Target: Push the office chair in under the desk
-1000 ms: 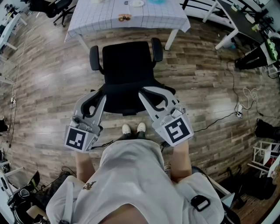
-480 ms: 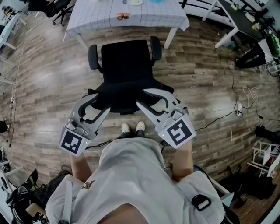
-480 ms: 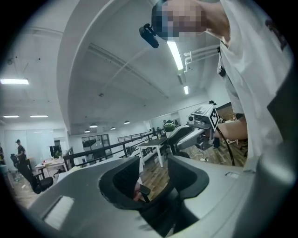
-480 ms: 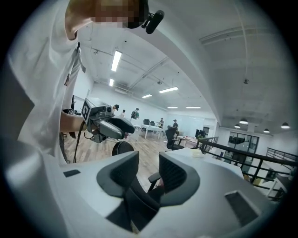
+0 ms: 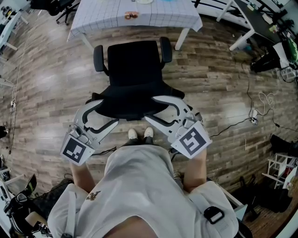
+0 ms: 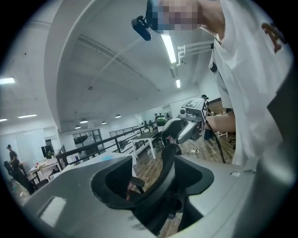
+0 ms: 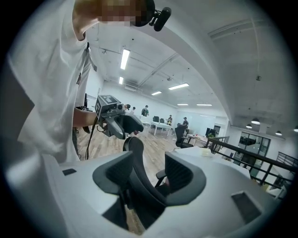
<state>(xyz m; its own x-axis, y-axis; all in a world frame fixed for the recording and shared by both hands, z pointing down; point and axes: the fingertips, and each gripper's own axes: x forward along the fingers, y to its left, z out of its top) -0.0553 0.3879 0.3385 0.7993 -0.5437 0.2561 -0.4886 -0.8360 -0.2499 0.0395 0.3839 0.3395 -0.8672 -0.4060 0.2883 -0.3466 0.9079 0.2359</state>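
Observation:
The black office chair (image 5: 134, 69) stands on the wood floor, its seat facing the desk (image 5: 98, 21), which has a white checked cloth. Its backrest (image 5: 130, 106) is nearest me. My left gripper (image 5: 109, 113) straddles the backrest's left edge and my right gripper (image 5: 152, 109) its right edge. Both pairs of jaws have just been opening. In the left gripper view the backrest edge (image 6: 164, 179) runs between the spread jaws of the left gripper (image 6: 163, 169) with gaps at the pads. The right gripper view shows the same: the backrest (image 7: 139, 183) lies loose inside the right gripper (image 7: 145, 173).
My shoes (image 5: 139, 134) are just behind the chair. Cables (image 5: 260, 104) trail over the floor at right. Other white tables (image 5: 242, 28) stand at the upper right, another black chair (image 5: 58, 7) at the upper left. Small items (image 5: 132, 15) lie on the desk.
Both grippers' jaws have spread apart around the backrest edges. Both grippers have rolled outward and drawn slightly back toward me. The chair sits a little higher in the head view.

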